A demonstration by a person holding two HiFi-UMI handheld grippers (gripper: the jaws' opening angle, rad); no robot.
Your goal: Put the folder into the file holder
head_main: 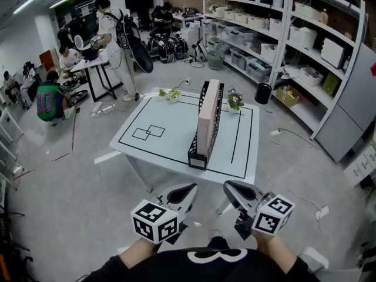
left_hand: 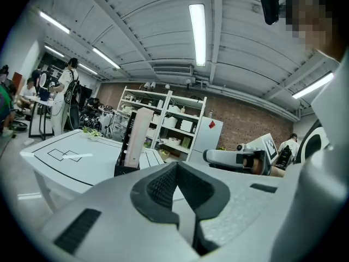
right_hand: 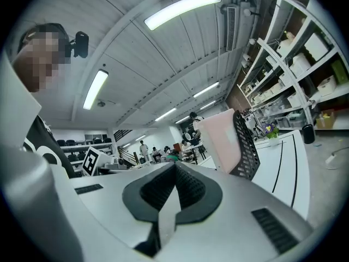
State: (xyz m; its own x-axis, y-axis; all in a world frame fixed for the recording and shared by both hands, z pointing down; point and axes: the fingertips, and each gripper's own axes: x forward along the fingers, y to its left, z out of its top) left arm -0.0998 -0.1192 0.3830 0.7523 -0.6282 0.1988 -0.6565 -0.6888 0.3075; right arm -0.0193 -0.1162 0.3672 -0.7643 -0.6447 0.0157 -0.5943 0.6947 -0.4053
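File holder: black mesh.
Folder in file holder: pale pink.
Worktop: white, thin black lines; two overlapping black-outlined squares left of file holder.
Flowers right of file holder: purple, green leaves.
Left claw, right claw: light grey, black ribbed pads, black-and-white marker cubes.

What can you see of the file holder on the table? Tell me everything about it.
The file holder is a tall, narrow black rack with mesh sides, metal by its look, and a low front wall. It stands upright on the white table, toward the near right part, with its long side running away from the person. A pale pink folder stands upright inside it and fills most of it. Only the table and the folder touch it.
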